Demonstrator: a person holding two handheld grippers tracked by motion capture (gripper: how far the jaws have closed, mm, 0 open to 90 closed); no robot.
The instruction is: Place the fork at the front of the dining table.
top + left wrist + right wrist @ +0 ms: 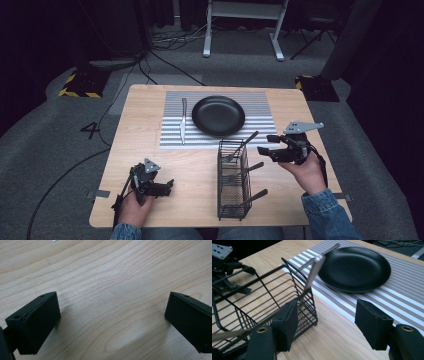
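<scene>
Two jaws gaping on the right gripper (325, 325) beside the wire basket (265, 303), risking snagging its rim, tipping the handle (313, 273) out.

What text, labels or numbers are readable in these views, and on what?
"4": dark numeral marked on the grey floor, left of the table.
Nothing else readable: the plate, knife, placemat, wire caddy and both grippers carry no legible print. The yellow-black stripes on the floor are hazard marking, not text.
</scene>
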